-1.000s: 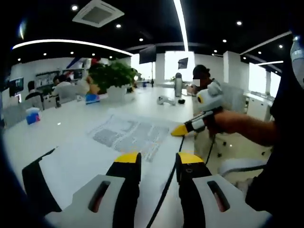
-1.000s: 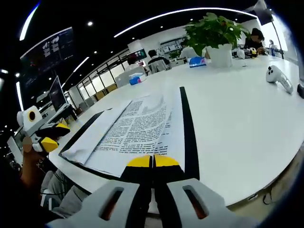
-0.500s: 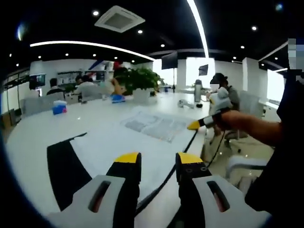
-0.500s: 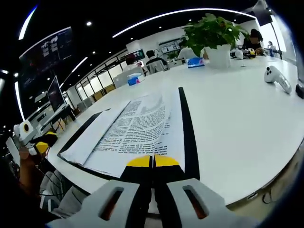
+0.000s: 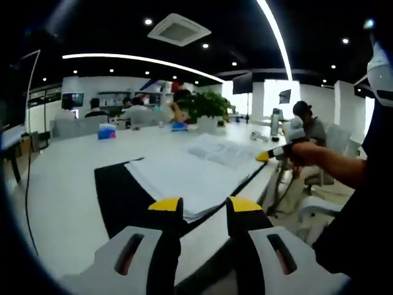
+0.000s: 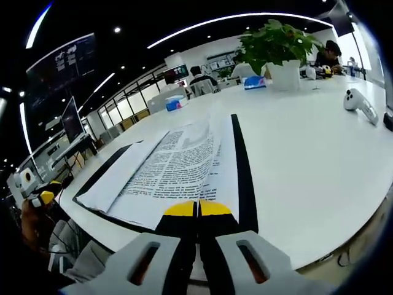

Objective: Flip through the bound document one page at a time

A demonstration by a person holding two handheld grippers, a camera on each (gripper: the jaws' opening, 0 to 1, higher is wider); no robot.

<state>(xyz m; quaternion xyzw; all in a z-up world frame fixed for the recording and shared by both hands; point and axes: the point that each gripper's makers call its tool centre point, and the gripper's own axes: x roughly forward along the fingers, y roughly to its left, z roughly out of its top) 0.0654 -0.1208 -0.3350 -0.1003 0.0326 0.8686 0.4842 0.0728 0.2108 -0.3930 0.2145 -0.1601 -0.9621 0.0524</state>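
The bound document [image 6: 178, 166] lies open on the white table [image 6: 307, 160], printed pages up and black cover edges showing on both sides. My right gripper [image 6: 198, 209] is shut, its yellow tips together over the near edge of the open page; I cannot tell whether a sheet is pinched. In the left gripper view the document [image 5: 184, 178] lies ahead with its black cover [image 5: 120, 190] toward me. My left gripper [image 5: 204, 206] is open and holds nothing, just short of the cover. The right gripper [image 5: 265, 156] shows at the document's far corner, and the left gripper [image 6: 43, 198] far left off the table.
A potted plant [image 6: 276, 43], a blue box [image 6: 253, 80] and a white controller [image 6: 359, 101] stand beyond the document. People sit at desks in the background, and a monitor [image 6: 70, 123] stands at the left. A person [image 5: 307, 123] sits beyond the table's end.
My left gripper has drawn back and away from the document, so the pages look farther off and more of the black cover shows. The right gripper has stayed shut in place.
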